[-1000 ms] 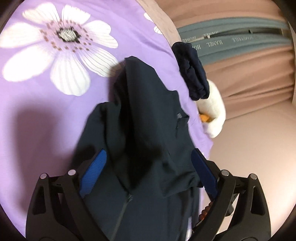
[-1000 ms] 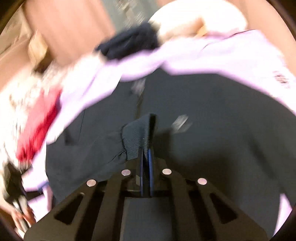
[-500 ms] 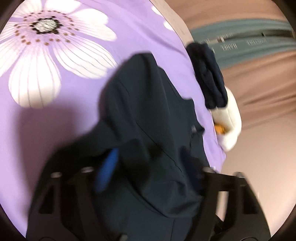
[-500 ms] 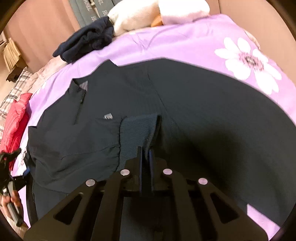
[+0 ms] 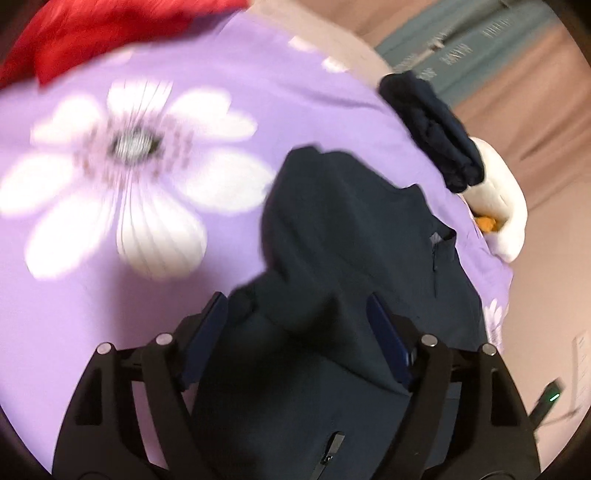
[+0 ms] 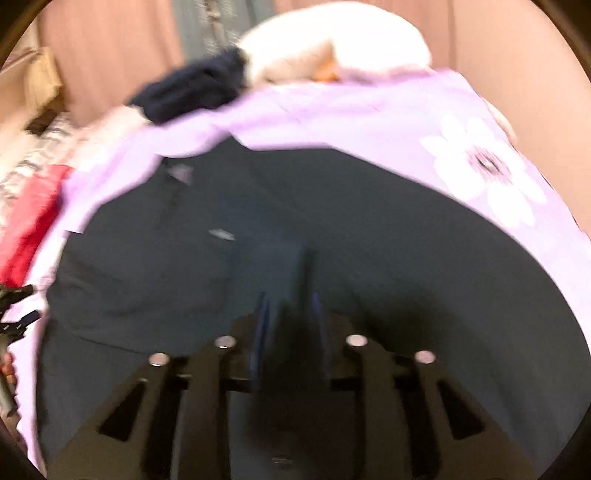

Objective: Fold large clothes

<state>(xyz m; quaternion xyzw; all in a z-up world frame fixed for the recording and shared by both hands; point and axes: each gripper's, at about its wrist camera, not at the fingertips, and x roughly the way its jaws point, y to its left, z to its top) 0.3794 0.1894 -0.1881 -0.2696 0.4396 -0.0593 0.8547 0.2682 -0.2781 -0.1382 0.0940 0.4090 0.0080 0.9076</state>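
Note:
A dark navy zip jacket point(image 5: 351, 221) lies spread on the purple bedspread point(image 5: 110, 306), partly folded over itself. My left gripper point(image 5: 295, 301) hovers over a raised fold of it. Its jaws are opening, with the cloth bunched between the blue pads point(image 5: 386, 325) and no firm pinch visible. In the right wrist view the jacket point(image 6: 424, 280) fills the middle. My right gripper point(image 6: 288, 299) sits low over it, jaws opening. The ribbed cuff point(image 6: 280, 262) lies between and just ahead of the fingertips, no longer pinched. This view is blurred.
A bundled navy garment point(image 5: 432, 136) and a white plush toy point(image 5: 498, 206) sit at the bed's far edge. A red garment point(image 5: 110, 29) lies at the top left. Beige curtain and floor lie beyond the bed. A hand point(image 6: 7, 365) shows at the left edge.
The right jaws, pinched on the ribbed cuff before, now stand apart around it. The left jaws narrowed on the fold, then widened; that view shifted and the red garment came into sight.

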